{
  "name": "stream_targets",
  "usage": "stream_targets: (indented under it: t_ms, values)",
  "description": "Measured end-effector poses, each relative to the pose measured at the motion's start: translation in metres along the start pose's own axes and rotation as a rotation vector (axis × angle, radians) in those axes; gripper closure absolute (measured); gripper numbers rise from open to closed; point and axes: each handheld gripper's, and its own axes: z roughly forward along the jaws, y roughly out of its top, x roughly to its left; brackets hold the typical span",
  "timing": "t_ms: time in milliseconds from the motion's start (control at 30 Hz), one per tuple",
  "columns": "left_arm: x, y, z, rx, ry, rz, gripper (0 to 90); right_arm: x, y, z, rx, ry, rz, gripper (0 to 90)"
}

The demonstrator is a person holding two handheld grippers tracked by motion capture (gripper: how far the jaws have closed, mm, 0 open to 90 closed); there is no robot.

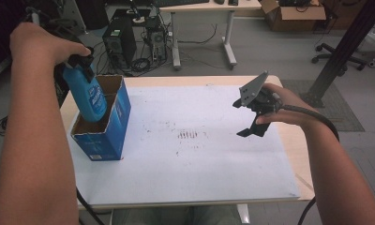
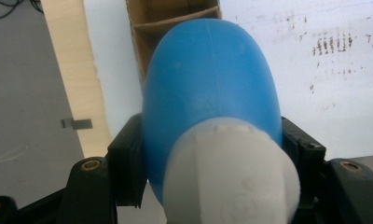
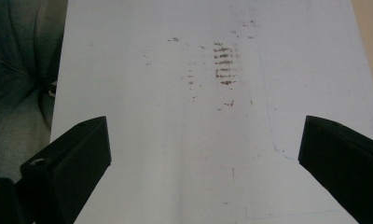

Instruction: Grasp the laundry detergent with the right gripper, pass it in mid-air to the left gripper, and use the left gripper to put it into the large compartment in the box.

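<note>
A blue plastic bottle [image 1: 88,97] with a white cap end [image 2: 231,177] hangs tilted, its lower end inside an open blue cardboard box [image 1: 107,137] at the table's left. My left gripper [image 1: 80,67] is shut on the bottle near its top, with a black jaw pressed against each side in the left gripper view. The box's brown inside [image 2: 168,18] lies right beyond the bottle [image 2: 208,79]. My right gripper [image 1: 244,118] hovers above the right side of the table, open, with nothing between its jaws. In the right gripper view the gripper [image 3: 203,158] looks down on bare white sheet.
A white sheet [image 1: 190,168] with brown smudges [image 1: 188,135] covers the wooden table [image 1: 299,157]. Beyond the table stand a computer tower [image 1: 119,41], a desk [image 1: 202,7], a cardboard box [image 1: 293,14] and a black slanted post [image 1: 345,47].
</note>
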Motion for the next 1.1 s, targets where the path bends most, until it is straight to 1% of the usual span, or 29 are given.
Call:
stream_targets:
  t_ms: [167, 200, 400, 567, 700, 933, 1100]
  values:
    - [0.003, 0.001, 0.015, 0.009, -0.012, -0.007, 37.9, 0.0, -0.001, -0.003, 0.007, -0.003, 0.0, 2.5]
    - [0.003, 0.001, 0.018, 0.009, -0.01, -0.002, 37.8, 0.001, -0.001, -0.004, 0.01, -0.003, 0.002, 2.5]
    - [0.004, 0.001, 0.035, 0.023, -0.024, -0.001, 37.9, 0.002, -0.002, -0.007, 0.009, -0.008, 0.003, 2.5]
    - [0.004, 0.001, 0.048, 0.031, -0.022, 0.002, 37.8, 0.002, -0.003, -0.009, 0.0, -0.013, 0.002, 2.5]
    - [0.005, 0.001, 0.058, 0.033, -0.032, -0.002, 37.9, 0.002, -0.003, -0.01, 0.004, -0.013, 0.001, 2.5]
    - [0.008, 0.0, 0.079, 0.053, -0.021, -0.01, 37.9, 0.002, -0.002, -0.014, 0.021, -0.008, 0.002, 2.5]
    - [0.009, 0.0, 0.093, 0.061, -0.017, -0.008, 37.8, 0.002, -0.003, -0.015, 0.03, -0.004, 0.005, 2.6]
